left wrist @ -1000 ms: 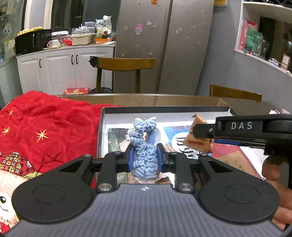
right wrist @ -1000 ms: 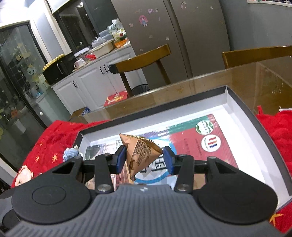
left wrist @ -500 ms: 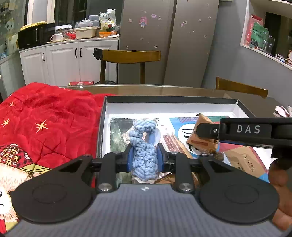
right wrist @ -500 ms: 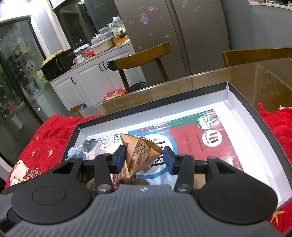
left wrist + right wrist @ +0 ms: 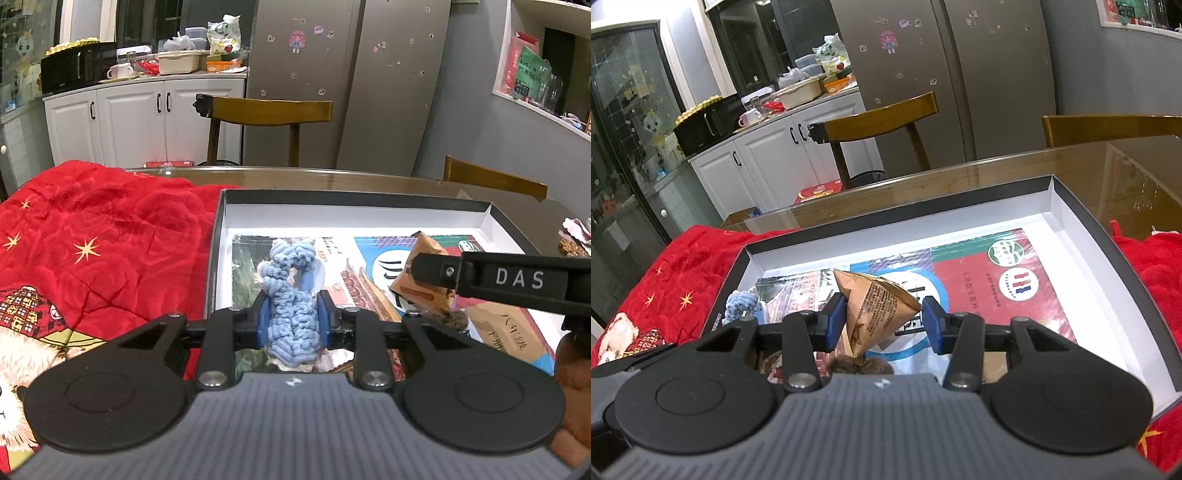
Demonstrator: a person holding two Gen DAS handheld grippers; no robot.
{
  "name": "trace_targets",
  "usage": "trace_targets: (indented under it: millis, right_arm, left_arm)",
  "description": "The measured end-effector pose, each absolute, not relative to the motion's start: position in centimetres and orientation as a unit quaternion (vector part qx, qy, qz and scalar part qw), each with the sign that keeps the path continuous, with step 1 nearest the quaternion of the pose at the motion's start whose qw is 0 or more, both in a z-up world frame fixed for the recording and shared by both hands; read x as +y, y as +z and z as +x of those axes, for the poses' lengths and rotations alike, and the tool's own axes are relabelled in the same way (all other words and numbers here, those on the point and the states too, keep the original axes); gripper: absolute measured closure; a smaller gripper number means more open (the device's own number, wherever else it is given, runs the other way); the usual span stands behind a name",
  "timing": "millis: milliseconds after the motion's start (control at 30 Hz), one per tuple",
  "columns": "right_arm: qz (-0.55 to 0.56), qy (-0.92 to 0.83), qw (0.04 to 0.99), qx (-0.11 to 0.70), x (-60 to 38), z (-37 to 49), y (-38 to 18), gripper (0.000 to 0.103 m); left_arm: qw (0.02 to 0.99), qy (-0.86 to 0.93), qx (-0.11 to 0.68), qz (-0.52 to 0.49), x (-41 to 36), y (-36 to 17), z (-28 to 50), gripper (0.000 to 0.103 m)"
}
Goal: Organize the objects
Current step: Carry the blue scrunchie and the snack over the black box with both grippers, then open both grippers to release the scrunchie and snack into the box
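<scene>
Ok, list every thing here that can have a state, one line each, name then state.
left gripper: shut on the blue knitted toy.
blue knitted toy: upright, clamped between the pads, over the box.
right gripper: shut on the brown packet.
brown packet: sealed, creased, held over the box.
box: open, no lid on it, printed sheet lining its floor.
red blanket: spread out, rumpled, beside the box.

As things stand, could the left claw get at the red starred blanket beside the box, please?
Probably not yet: the left claw is shut on a blue knitted toy. The red starred blanket lies unobstructed left of the grey box.
</scene>
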State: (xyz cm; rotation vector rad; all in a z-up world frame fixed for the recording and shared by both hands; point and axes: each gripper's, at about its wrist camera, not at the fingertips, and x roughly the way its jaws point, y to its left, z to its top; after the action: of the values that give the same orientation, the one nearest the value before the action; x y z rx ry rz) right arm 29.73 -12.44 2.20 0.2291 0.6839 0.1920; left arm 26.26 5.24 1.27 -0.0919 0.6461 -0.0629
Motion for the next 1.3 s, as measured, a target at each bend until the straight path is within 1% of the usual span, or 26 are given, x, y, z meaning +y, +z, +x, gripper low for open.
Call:
trace_targets:
  millis: [433, 500, 700, 967, 1267, 1300]
  right_arm:
    - [0.113, 0.097, 0.927, 0.343, -12.35, 29.77, 1.87, 0.053]
    - [0.117, 0.099, 0.924, 0.349, -12.38, 29.9, 1.62, 0.053]
    - [0.117, 0.099, 0.924, 0.351, -12.33, 29.84, 1.42, 0.053]
    - [0.121, 0.1, 0.923, 0.352, -12.48, 29.88, 1.4, 0.053]
    - [0.129, 0.104, 0.921, 0.353, -12.7, 29.83, 1.63, 0.05]
    - [0.134, 0.105, 0.92, 0.353, -12.8, 29.8, 1.72, 0.048]
  left_arm:
    - [0.947, -0.032, 0.315, -0.044, 5.4, 1.16, 26.47, 0.073]
    - [0.948, -0.03, 0.313, -0.044, 5.41, 1.2, 26.51, 0.065]
    - [0.949, -0.032, 0.311, -0.04, 5.25, 1.21, 26.47, 0.059]
    - [0.948, -0.039, 0.312, -0.045, 5.38, 1.22, 26.43, 0.055]
    - [0.946, -0.045, 0.316, -0.055, 5.67, 1.42, 26.55, 0.054]
    - [0.946, -0.046, 0.316, -0.057, 5.73, 1.46, 26.57, 0.052]
